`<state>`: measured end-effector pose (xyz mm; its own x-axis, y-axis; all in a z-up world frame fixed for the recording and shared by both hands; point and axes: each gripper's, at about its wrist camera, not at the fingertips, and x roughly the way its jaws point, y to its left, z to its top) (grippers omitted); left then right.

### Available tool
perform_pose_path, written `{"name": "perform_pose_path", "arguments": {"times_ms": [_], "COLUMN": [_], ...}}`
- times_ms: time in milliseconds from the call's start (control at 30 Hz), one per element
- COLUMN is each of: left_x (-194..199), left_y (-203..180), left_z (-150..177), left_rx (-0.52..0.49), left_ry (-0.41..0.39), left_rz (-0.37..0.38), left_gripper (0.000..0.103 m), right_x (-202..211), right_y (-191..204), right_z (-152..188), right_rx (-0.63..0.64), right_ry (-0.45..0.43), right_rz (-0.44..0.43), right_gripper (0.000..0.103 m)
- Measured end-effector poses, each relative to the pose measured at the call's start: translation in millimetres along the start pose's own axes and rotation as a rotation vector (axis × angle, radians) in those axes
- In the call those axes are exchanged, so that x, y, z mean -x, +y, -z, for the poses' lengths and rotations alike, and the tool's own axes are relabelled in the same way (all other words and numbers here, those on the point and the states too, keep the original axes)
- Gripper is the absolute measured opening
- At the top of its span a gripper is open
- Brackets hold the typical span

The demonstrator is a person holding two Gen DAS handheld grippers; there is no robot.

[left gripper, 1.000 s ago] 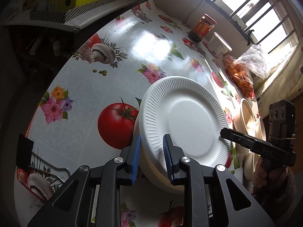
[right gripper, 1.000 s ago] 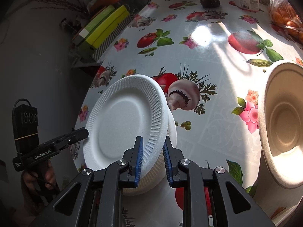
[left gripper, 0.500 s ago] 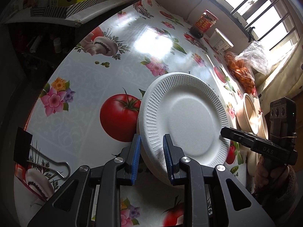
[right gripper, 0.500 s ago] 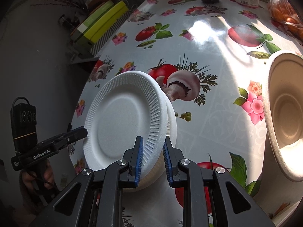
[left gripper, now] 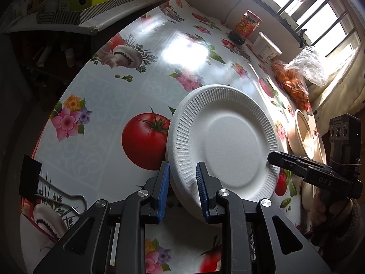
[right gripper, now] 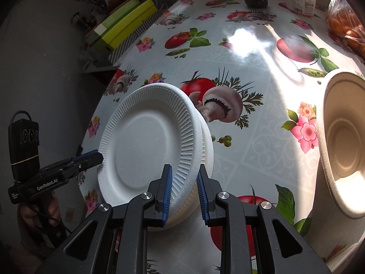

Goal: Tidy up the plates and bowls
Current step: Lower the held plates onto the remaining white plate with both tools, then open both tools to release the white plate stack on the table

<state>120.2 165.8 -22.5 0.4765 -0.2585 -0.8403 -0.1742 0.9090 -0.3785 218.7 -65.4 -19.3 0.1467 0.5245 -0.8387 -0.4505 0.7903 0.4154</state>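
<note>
The left gripper (left gripper: 182,189) and right gripper (right gripper: 183,189) each pinch opposite rims of the white plates (left gripper: 222,141), holding the small stack just above the table (left gripper: 141,86). Setting it down well probably calls for keeping both hands level and lowering together, so the ribbed foam rims do not bend or slip apart. Farther off, to the right, tan bowls (right gripper: 342,141) wait near a bag of oranges (left gripper: 292,84).
</note>
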Motion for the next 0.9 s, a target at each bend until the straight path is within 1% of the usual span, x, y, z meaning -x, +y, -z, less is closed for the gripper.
{"name": "perform_pose_path", "arguments": {"times_ms": [167,267,333,433,633,733,900], "left_x": [0.4,0.2,-0.3,-1.0,-0.4,-0.4,-1.4], "left_y": [-1.3,-2.9,-3.1,-3.5,-3.3,-2.7,-2.2], "left_z": [-0.7,-0.4,-0.4,0.0,0.8,0.7,1.1], "left_rx": [-0.002,-0.008,-0.012,-0.014,-0.014,-0.015,-0.018], "left_ry": [0.000,0.001,0.002,0.005,0.003,0.002,0.005], "left_rz": [0.005,0.003,0.003,0.002,-0.001,-0.003,-0.002], "left_gripper": [0.025,0.025,0.025,0.025,0.025,0.025,0.025], "right_x": [0.2,0.4,0.3,-0.1,0.8,2.0,3.8], "right_y": [-0.1,1.7,4.4,9.1,11.2,13.0,13.7], "right_z": [0.1,0.3,0.2,0.8,1.7,2.1,3.5], "right_rx": [0.003,0.014,0.026,0.049,0.064,0.076,0.081], "right_ry": [0.003,0.005,0.007,0.009,0.005,-0.003,-0.006], "right_rz": [0.015,0.029,0.035,0.047,0.059,0.084,0.095], "right_gripper": [0.023,0.025,0.032,0.038,0.040,0.043,0.043]}}
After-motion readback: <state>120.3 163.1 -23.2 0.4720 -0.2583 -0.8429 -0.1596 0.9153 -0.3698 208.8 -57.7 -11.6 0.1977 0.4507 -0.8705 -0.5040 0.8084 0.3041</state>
